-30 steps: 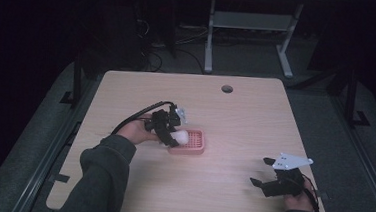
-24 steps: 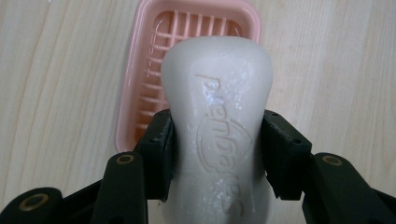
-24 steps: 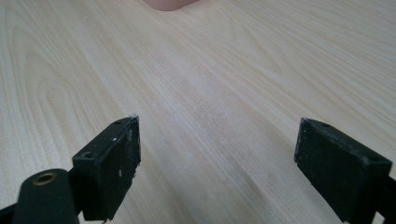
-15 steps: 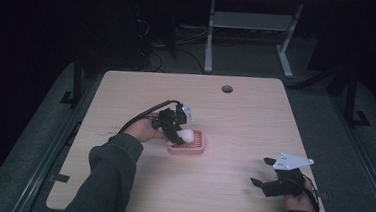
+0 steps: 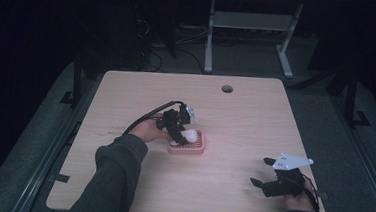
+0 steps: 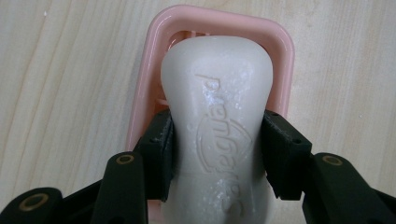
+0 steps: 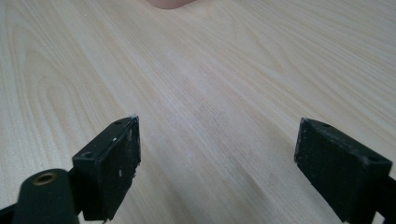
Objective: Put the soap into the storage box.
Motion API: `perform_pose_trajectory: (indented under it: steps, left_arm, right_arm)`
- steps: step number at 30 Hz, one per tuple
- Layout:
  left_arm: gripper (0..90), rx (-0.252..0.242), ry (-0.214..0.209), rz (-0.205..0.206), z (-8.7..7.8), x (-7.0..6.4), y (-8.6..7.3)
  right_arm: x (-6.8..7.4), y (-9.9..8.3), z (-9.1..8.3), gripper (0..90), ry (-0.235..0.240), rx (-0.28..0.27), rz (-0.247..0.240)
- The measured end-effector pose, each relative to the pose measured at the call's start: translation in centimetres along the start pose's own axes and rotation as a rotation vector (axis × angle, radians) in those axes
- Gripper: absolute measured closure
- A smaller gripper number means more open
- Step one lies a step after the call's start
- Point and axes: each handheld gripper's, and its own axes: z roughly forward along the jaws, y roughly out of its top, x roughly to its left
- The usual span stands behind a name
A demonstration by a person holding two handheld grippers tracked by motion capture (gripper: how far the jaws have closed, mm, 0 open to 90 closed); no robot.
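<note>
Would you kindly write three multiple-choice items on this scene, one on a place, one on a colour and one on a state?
1. Where is the white soap bar?
A. Over the pink dish
B. Beside the table's round hole
C. Under the right gripper

2. What colour is the soap dish?
A. Blue
B. Pink
C. Green

3. How do the right gripper's jaws stand?
A. Shut on the soap
B. Shut on the dish
C. Open, with nothing between them

Answers:
1 A: the left gripper view shows the dish rim framing the bar, which the left gripper clamps from both sides.
2 B: its rim is pink in the left gripper view and the high view.
3 C: the right gripper view shows bare table between the parted jaws.
</note>
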Motion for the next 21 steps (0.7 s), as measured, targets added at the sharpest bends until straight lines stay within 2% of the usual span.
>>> perform_pose_trajectory:
  steps: [21]
  left_arm:
    - [49.4,0.003,-0.011,-0.017,1.11,0.51,0.09]
  right_arm:
    - [0.02,0.03,0.02,13.8,-0.002,-0.002,-0.007]
